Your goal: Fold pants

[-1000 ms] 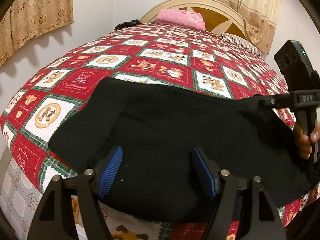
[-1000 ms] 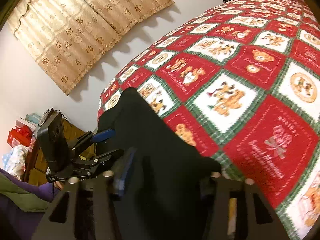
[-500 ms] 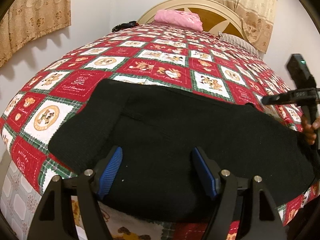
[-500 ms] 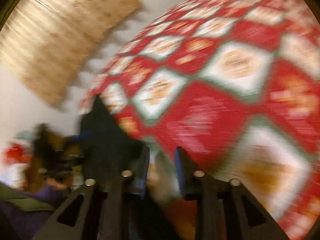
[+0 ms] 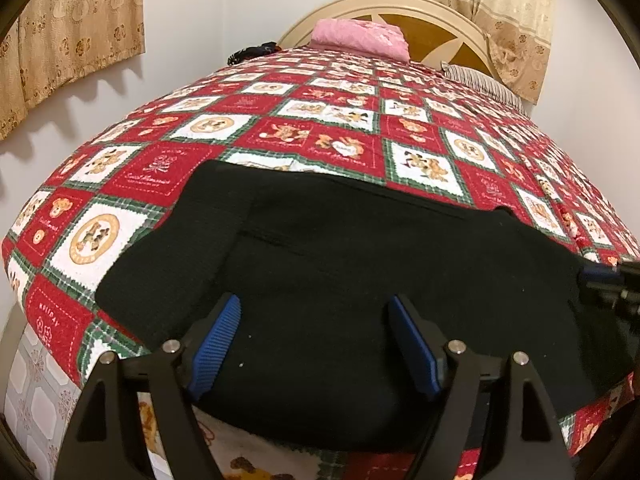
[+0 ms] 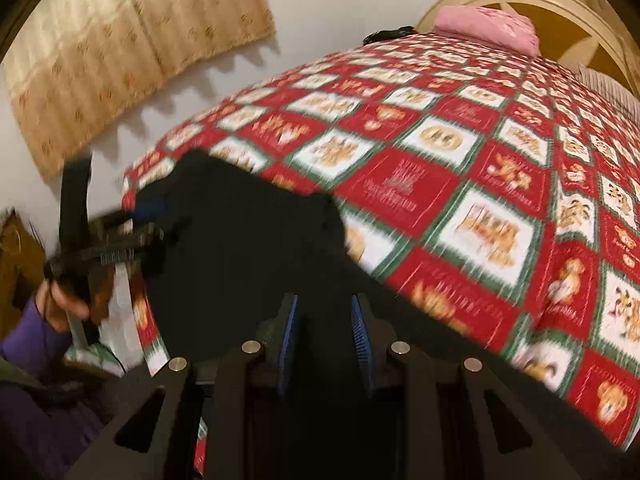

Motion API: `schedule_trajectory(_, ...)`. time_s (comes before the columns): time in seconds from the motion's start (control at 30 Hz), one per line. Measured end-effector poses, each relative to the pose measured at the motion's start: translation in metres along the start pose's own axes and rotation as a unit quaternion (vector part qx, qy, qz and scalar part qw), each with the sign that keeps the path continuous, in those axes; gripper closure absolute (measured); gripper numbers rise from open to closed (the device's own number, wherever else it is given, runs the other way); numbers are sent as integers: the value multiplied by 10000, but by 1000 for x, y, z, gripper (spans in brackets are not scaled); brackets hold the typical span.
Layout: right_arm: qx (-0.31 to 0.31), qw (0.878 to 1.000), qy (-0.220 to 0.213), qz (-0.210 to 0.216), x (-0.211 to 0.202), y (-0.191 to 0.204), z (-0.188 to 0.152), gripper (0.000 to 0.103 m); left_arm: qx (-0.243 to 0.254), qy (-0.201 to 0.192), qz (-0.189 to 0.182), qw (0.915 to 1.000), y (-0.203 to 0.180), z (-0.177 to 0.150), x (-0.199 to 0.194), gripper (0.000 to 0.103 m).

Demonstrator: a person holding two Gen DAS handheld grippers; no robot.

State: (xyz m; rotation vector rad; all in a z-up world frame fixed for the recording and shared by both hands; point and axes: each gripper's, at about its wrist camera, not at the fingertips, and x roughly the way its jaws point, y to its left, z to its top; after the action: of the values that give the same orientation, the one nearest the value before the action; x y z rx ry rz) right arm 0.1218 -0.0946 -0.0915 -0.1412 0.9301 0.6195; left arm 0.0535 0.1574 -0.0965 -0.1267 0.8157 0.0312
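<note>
Pants [image 5: 360,280]: black, flat on quilt [image 5: 328,116]; seams barely legible.
Left gripper [image 5: 316,340]: jaws wide, empty, over pants.
Right gripper [image 6: 325,334]: blurred, jaws narrowed, grip undeterminable.

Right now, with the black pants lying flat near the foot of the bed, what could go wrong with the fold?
1. The black pants reach the quilt's near edge, so a tug might drag them off.
2. The left gripper stands wide open, gripping nothing; that end could lag and wrinkle.
3. The right gripper, narrowed, may catch only one layer.
</note>
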Motion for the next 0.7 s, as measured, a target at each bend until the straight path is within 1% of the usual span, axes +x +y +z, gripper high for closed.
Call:
schedule_trajectory(0.07, -33, 9998, 99, -194, 3, -2, -13, 74, 11, -37, 13, 10000, -1, -1, 0, 22)
schedule_trajectory(0.13, 15, 9995, 115, -288, 0, -9, -26, 74, 23, -54, 20, 10000, -1, -1, 0, 22)
schedule_trajectory(0.2, 223, 9995, -6, -216, -10, -23, -35, 74, 11, -60, 21, 10000, 0, -1, 1, 22)
schedule_trajectory(0.3, 611, 9978, -134, -216, -30, -46, -53, 74, -10, -91, 38, 10000, -1, -2, 0, 21)
schedule_trajectory(0.37, 927, 9948, -259, -332, -50, -67, -69, 74, -9, -122, 73, 9999, -2, -2, 1, 21)
schedule_trajectory(0.4, 1047, 9935, -334, -301, -58, -73, -75, 74, -8, -132, 107, 9999, -3, -2, 1, 20)
schedule_trajectory(0.43, 1236, 9909, -479, -215, -70, -83, -84, 74, -11, -132, 126, 9998, -4, -2, 1, 19)
schedule_trajectory(0.47, 1411, 9879, -598, -221, -83, -92, -92, 74, -27, -125, 153, 9998, -5, -1, 2, 18)
schedule_trajectory(0.6, 1918, 9765, -885, -426, -132, -129, -125, 74, -175, -85, 210, 9996, -6, 1, 4, 14)
schedule_trajectory(0.7, 2479, 9600, -1218, -467, -173, -162, -156, 74, -221, -109, 315, 9992, -10, 1, 5, 12)
